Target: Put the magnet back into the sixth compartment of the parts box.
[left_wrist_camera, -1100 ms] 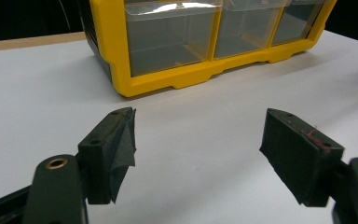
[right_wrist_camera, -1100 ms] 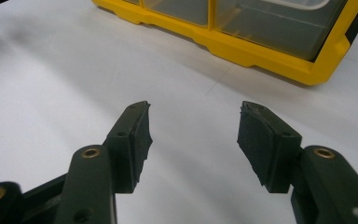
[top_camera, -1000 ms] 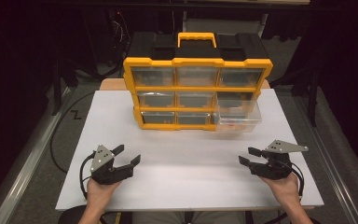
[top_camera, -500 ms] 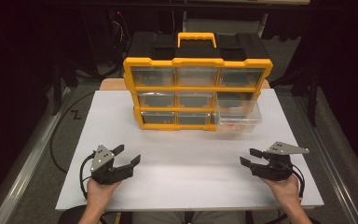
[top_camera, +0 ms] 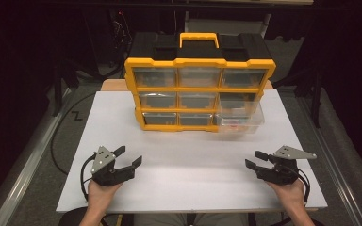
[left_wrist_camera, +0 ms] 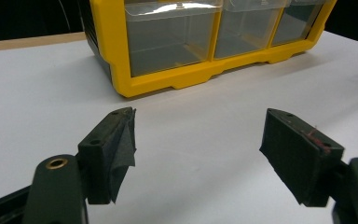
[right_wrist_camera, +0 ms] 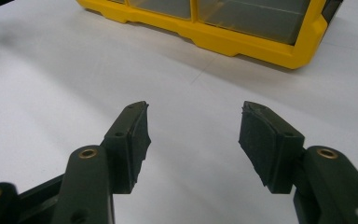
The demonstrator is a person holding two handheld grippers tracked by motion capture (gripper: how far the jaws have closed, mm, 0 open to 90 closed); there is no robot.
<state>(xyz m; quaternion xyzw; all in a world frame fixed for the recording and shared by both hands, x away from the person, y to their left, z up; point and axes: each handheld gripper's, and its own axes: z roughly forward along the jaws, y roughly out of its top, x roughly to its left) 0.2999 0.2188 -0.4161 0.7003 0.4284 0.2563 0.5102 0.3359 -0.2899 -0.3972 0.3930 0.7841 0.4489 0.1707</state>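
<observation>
A dark room surrounds a white table (top_camera: 188,183), on whose far half a yellow organiser (top_camera: 200,94) of clear drawers is stood, with a black case behind it. One clear drawer (top_camera: 241,117), at the lower right of the organiser front, is seen pulled out toward the near edge; something small and reddish lies in it, too blurred to name. The other drawers are seen flush with the frame.

The left gripper (top_camera: 128,157) is held over the near left of the table, jaws spread wide with nothing between them. The right gripper (top_camera: 255,159) is held over the near right; its jaws have just been opening further and stand well apart, likewise with nothing between them. Bare table shows between the pads (right_wrist_camera: 137,135) in the right gripper view.

Relation noted: the open drawer lies ahead of the right gripper and slightly inward of it, well apart from it. The drawer's long axis runs across the table, parallel to the organiser front. The right hand is judged clearly nearer than the left, which would have to cross the whole front. A reach by the right gripper, forward and slightly inward, is judged the likely next move.
</observation>
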